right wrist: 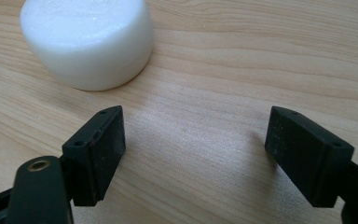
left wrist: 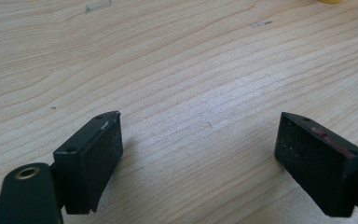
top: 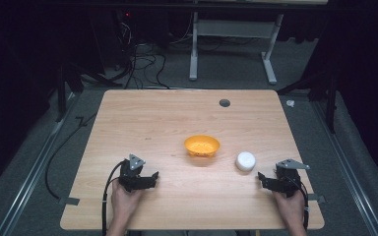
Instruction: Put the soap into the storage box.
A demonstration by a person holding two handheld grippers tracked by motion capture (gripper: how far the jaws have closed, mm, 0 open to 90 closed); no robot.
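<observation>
While the white puck (right wrist: 86, 42) sits upper left, the right gripper (right wrist: 193, 149) stands open, holding nothing; the left gripper (left wrist: 198, 154) likewise.

The wooden table (top: 142, 113) has a small dark round hole (top: 224, 103) near its far edge. Behind the table, on the grey floor (top: 236, 73), stands a white metal frame (top: 232, 34). Left of this frame, black cables (top: 140, 61) lie tangled on the floor.
</observation>
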